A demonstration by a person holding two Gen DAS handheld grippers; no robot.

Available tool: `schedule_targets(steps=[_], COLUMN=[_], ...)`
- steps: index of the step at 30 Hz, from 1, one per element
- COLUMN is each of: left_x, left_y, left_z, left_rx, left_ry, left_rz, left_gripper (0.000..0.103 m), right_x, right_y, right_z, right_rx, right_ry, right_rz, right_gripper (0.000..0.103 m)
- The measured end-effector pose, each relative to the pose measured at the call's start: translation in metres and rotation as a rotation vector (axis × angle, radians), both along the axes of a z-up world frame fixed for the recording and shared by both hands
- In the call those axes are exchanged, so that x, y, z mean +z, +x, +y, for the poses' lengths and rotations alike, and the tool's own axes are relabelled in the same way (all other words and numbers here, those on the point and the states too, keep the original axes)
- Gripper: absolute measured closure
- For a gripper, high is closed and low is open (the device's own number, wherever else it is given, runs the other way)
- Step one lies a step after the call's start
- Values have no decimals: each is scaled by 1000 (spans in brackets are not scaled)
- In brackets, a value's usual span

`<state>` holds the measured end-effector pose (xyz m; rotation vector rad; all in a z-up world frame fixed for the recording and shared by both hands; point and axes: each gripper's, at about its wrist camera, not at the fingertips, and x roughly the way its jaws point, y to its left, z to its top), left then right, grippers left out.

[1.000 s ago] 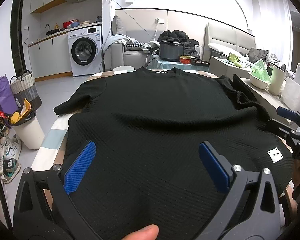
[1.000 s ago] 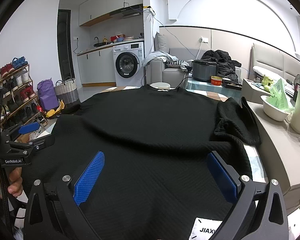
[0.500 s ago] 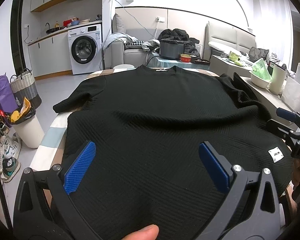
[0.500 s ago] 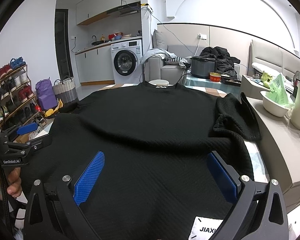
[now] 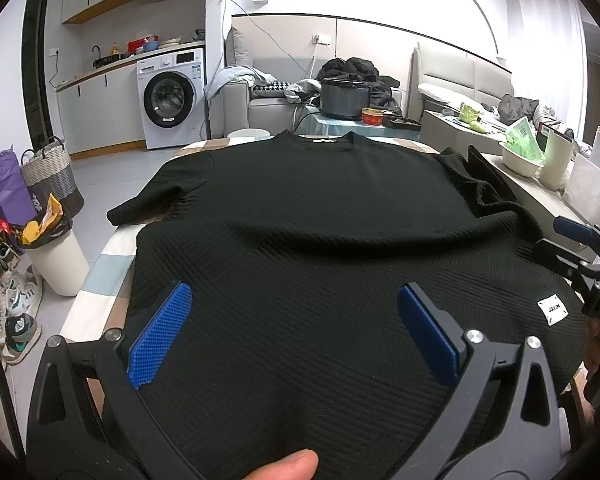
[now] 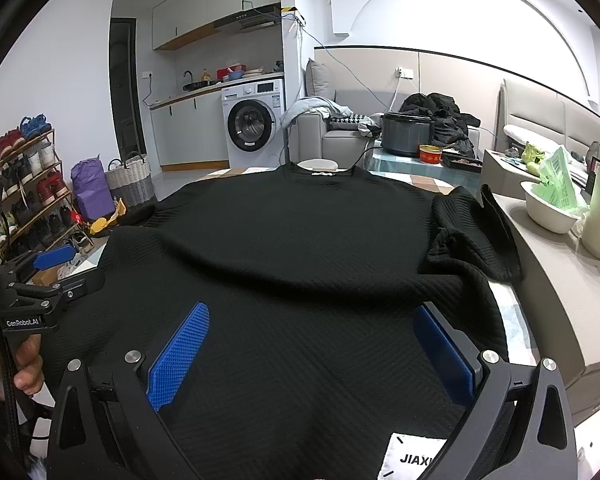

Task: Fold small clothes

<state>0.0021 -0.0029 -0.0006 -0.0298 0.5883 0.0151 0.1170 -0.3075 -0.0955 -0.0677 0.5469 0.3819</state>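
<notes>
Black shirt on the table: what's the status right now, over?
Left tongs open, right tongs open, both over the hem. Black shirt flat, unfolded, right sleeve bunched. Nothing in the way.

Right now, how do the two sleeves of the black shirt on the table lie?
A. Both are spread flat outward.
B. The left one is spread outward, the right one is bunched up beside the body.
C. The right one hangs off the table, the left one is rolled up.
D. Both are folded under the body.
B: the black shirt's left sleeve lies spread outward, while the right sleeve sits crumpled beside the body.
</notes>
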Motion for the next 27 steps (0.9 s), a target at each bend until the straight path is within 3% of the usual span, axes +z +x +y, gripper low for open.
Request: schedule_targets(steps=[10, 19, 27], left_x=[-3, -7, -4], left_y=[3, 8, 12], left_z=[3, 10, 26], left_rx=[5, 14, 35], left_ry=[-2, -29, -64], left_rz=[9, 26, 27], left_gripper=[0, 0, 0], right_x=[-1, 3, 4], right_y=[-1, 5, 17], right_z=[-2, -18, -19], right_rx=[-23, -63, -63], right_ry=[8, 92, 68], right_rz=[5, 27, 32], right_gripper=[0, 0, 0])
